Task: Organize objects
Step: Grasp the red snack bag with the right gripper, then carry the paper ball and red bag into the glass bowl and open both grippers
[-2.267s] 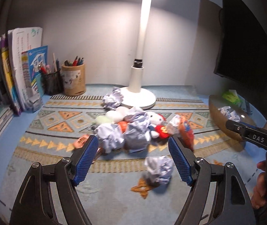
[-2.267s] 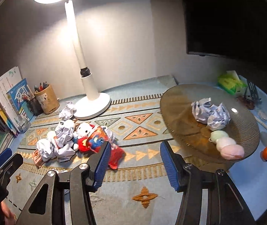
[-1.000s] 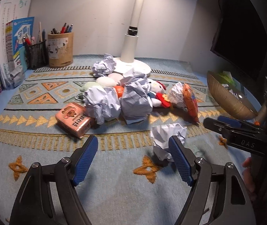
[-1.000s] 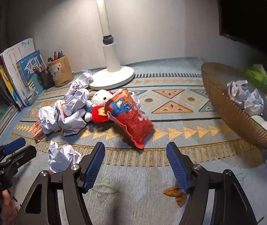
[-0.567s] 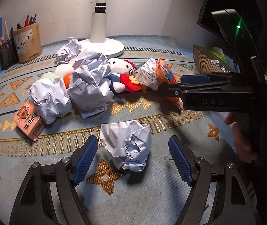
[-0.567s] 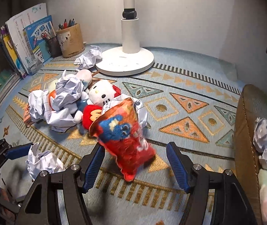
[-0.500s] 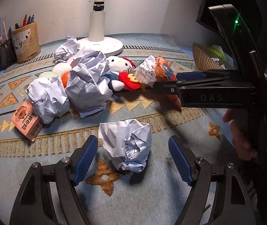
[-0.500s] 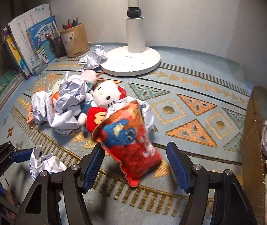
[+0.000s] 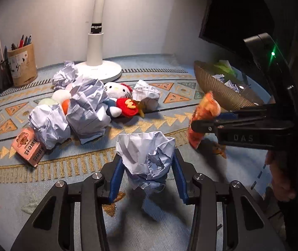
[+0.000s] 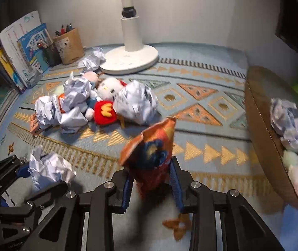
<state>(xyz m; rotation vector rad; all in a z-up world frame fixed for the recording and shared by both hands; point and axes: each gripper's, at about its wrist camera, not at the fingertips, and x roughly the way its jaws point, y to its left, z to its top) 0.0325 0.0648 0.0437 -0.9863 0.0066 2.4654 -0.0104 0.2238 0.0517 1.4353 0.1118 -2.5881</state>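
Observation:
My left gripper (image 9: pixel 147 173) is shut on a crumpled white paper ball (image 9: pixel 146 156) and holds it above the patterned mat; the ball also shows in the right wrist view (image 10: pixel 48 170). My right gripper (image 10: pixel 151 185) is shut on an orange and red snack bag (image 10: pixel 151 156), lifted off the mat; the bag also shows in the left wrist view (image 9: pixel 203 119). A pile of paper balls (image 9: pixel 86 108), a Hello Kitty plush (image 9: pixel 117 96) and a pink box (image 9: pixel 28 149) lies in the middle of the mat.
A brown ribbed bowl (image 10: pixel 259 133) with paper balls and pastel puffs stands at the right. A white lamp base (image 10: pixel 130 59), a pen cup (image 10: pixel 69 46) and books (image 10: pixel 21 54) stand along the back and left. A dark monitor (image 9: pixel 236 12) hangs at the back right.
Both grippers have closed: the left on the loose paper ball, the right on the snack bag. Both things have been lifted off the mat, the bag away from the pile.

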